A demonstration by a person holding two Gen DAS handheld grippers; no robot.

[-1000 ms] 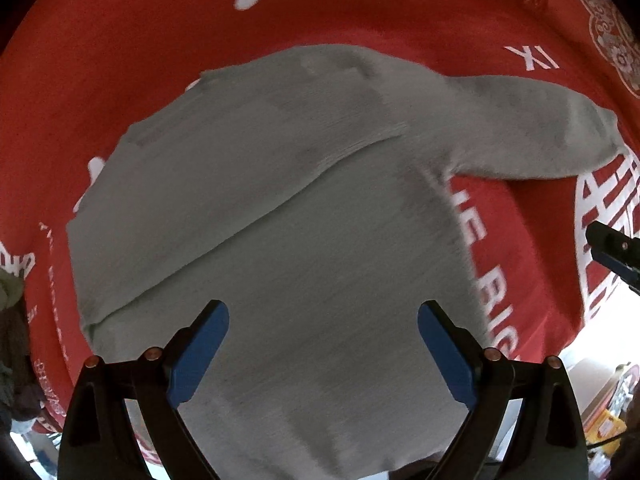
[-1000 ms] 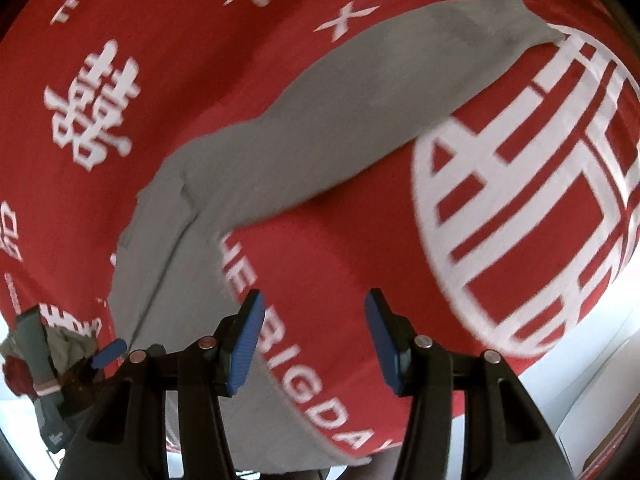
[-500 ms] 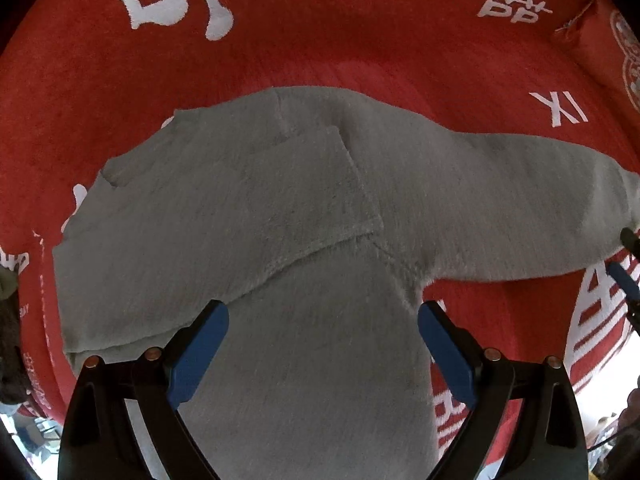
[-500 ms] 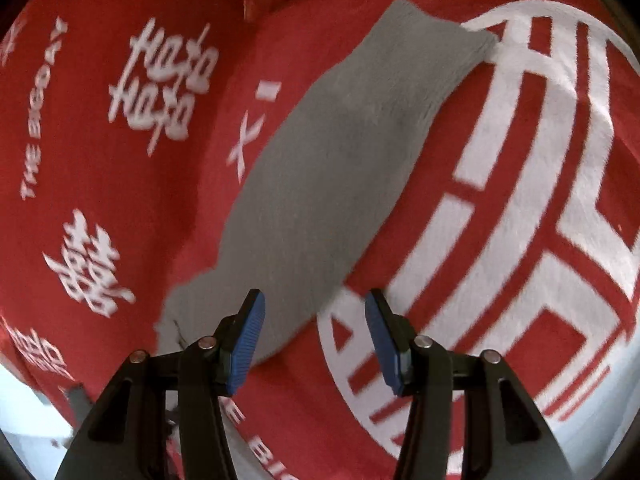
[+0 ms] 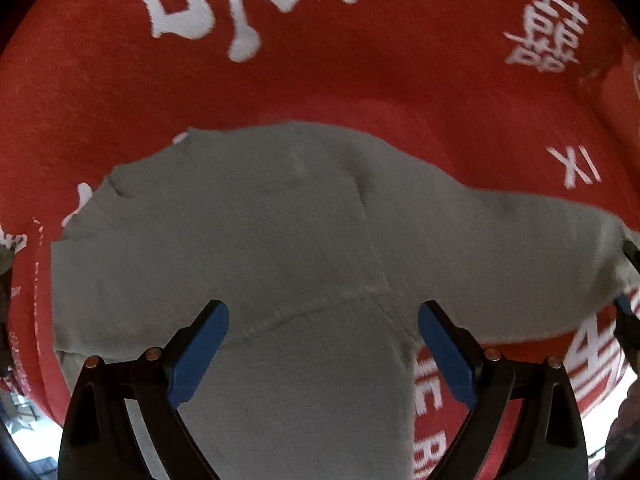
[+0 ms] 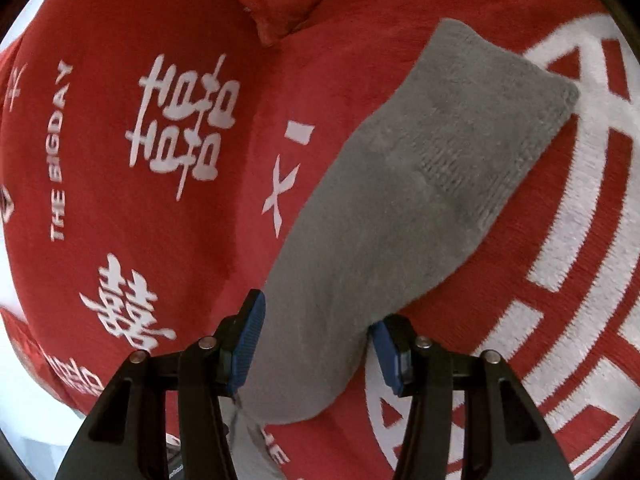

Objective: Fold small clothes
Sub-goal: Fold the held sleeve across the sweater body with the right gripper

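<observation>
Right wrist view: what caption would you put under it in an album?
The right gripper straddles the outstretched sleeve of a grey sweater lying on a red blanket with white lettering.

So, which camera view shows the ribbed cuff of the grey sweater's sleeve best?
The right wrist view: the cuff lies in full sight, its ribbing sharp, on the red blanket. The left wrist view shows mostly the sweater's body; there the cuff sits squeezed at the right edge.
</observation>
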